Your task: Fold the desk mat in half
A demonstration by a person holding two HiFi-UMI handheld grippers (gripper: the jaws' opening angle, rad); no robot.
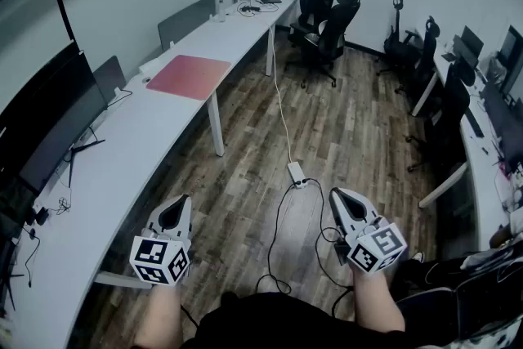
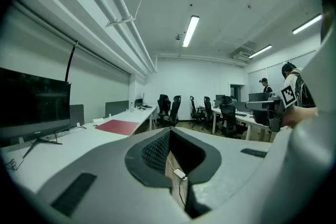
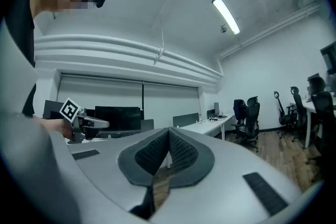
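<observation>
The desk mat looks matt red and smooth, maybe leatherette or cloth, can't tell; desk is smooth white laminate w/ a faint sheen, floor is grey-brown wood-grain planks, semi-matt. Both the left tool & right tool have pale grey matt plastic shells, dark rubbery pads w/ a rough knurled grid, and marker cubes in matt b/w print. The monitor screen is black & glossy.
</observation>
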